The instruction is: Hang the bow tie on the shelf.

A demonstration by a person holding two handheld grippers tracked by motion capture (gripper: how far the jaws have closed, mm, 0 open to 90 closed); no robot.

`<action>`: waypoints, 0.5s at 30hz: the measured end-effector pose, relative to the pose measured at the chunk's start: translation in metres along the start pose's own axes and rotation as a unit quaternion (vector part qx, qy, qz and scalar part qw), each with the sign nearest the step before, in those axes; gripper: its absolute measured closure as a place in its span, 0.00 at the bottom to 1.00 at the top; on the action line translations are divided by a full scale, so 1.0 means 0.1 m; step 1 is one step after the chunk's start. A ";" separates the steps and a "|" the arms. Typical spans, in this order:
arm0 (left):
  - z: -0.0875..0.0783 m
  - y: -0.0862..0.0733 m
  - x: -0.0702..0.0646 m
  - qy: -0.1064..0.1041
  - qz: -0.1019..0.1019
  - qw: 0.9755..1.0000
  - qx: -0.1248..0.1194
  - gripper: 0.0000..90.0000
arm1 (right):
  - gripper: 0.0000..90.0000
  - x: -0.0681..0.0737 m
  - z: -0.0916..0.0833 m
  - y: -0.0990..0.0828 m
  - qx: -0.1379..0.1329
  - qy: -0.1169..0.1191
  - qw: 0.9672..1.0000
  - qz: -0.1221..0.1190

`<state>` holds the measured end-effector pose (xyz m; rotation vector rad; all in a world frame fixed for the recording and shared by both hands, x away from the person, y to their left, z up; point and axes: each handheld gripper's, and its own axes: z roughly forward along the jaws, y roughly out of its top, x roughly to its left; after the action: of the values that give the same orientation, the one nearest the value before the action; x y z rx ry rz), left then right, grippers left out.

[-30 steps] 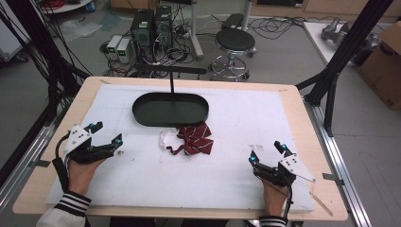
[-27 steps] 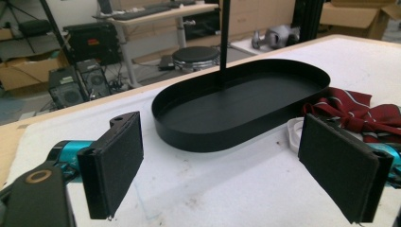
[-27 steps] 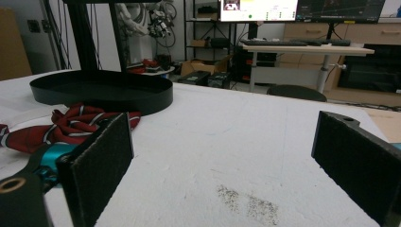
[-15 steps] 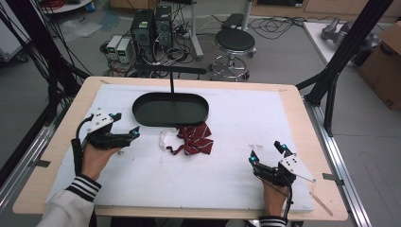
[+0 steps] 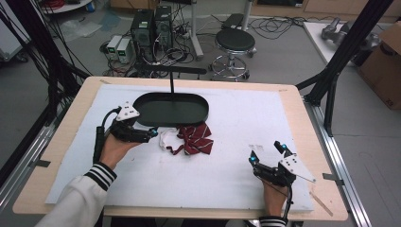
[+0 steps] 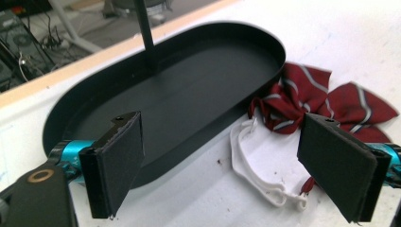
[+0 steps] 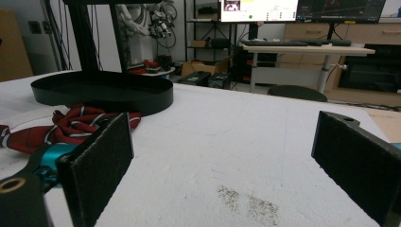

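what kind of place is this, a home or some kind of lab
Most likely a robotics or data-collection lab, not a home: desktop computers and loose cables sit on the floor, a black metal frame surrounds the table, and a monitor stands on a desk behind.

Wooden table [image 5: 302,118] under a white sheet [image 5: 246,123]. Near the far edge, a black oval tray [image 5: 189,116]; just beside it, toward the near edge, a red striped bow tie [image 5: 196,139] with a white strap [image 5: 166,140].
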<state>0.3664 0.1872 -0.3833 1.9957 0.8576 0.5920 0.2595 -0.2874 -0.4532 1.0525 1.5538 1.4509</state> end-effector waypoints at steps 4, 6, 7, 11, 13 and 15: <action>0.09 0.00 -0.02 0.007 -0.003 0.999 0.032 0.18 | 0.06 0.01 0.00 0.00 -0.001 -0.001 1.000 -0.003; 0.13 0.01 -0.04 0.006 -0.006 0.999 0.047 0.18 | 0.06 0.01 0.00 0.00 -0.001 0.000 1.000 -0.004; 0.16 0.01 -0.05 0.007 -0.004 0.999 0.054 0.18 | 0.06 0.00 0.00 0.00 0.001 0.001 1.000 0.000; 0.31 -0.01 -0.10 -0.002 -0.007 0.996 0.088 0.18 | 0.06 -0.01 -0.01 0.00 0.000 0.000 1.000 0.009; 0.37 -0.01 -0.13 -0.007 -0.012 0.995 0.102 0.18 | 0.06 -0.01 0.00 0.00 -0.001 -0.001 1.000 0.004; 0.42 -0.01 -0.16 -0.008 -0.011 0.994 0.111 0.18 | 0.06 -0.01 0.00 0.00 -0.001 -0.001 1.000 0.004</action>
<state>0.3834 0.1533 -0.4071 2.1839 0.9710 0.4850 0.2595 -0.2881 -0.4532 1.0599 1.5476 1.4562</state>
